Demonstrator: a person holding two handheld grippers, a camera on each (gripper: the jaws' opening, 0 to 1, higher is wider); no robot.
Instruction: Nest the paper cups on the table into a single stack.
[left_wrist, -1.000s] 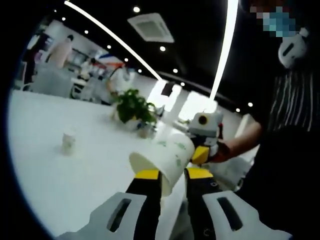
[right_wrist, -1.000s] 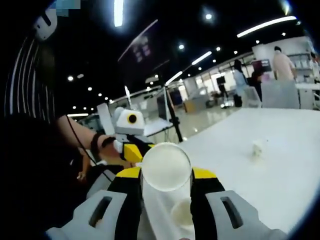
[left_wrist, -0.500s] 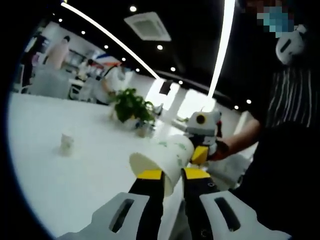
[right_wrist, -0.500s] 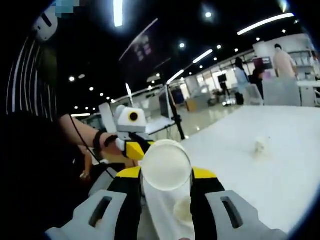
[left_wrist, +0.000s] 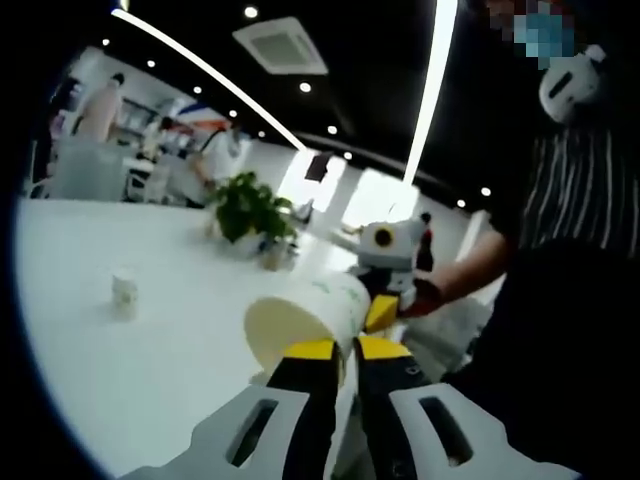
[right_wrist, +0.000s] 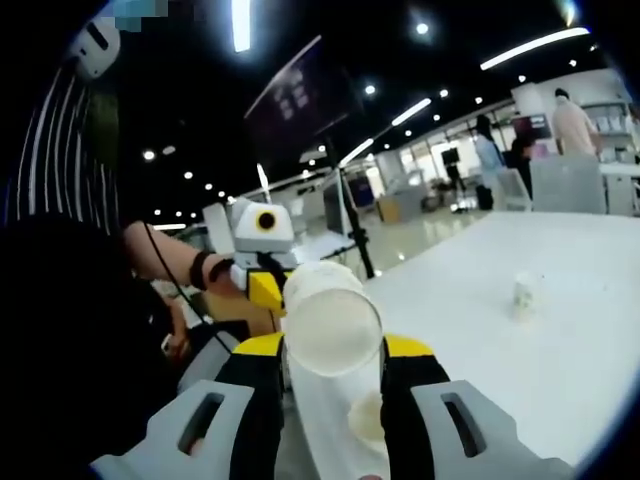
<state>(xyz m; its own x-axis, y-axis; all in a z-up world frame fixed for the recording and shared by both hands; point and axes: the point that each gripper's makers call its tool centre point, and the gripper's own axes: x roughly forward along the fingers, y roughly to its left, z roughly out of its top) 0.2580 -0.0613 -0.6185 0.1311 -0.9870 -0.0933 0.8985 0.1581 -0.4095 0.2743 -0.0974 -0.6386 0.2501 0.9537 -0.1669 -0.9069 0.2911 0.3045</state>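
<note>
Left gripper view: left gripper (left_wrist: 335, 350), yellow-tipped jaws drawn close, pinching the rim wall of a white paper cup with faint green print (left_wrist: 300, 318). The cup lies tipped on its side, open mouth toward the lower left, base pointing away toward the right gripper (left_wrist: 385, 300), which stands just behind it in the person's hand. White table top (left_wrist: 130, 370) below. One small white paper cup, upright and alone (left_wrist: 124, 293), stands far off on the table. Green potted plant (left_wrist: 247, 208) at the far edge. Person in a dark striped top (left_wrist: 575, 210) at the right.

Right gripper view: right gripper (right_wrist: 332, 352), jaws set at cup width, clamped on a plain white paper cup (right_wrist: 330, 330) seen base-on as a pale disc. A second cup (right_wrist: 315, 280) sits touching just above it, with the left gripper (right_wrist: 265, 290) at its far side; whether the two are nested yet cannot be told. A pale round patch, possibly a cup seen through the held one (right_wrist: 366, 420), shows low between the jaws. The lone small cup (right_wrist: 525, 293) is well apart on the table (right_wrist: 560, 360).

Step in hand, as judged: sliding one held cup into the other. Advice: line up the two axes, lead with the base into the open mouth, push straight, grip lightly so the rim is not crushed; the distant cup remains to be collected
</note>
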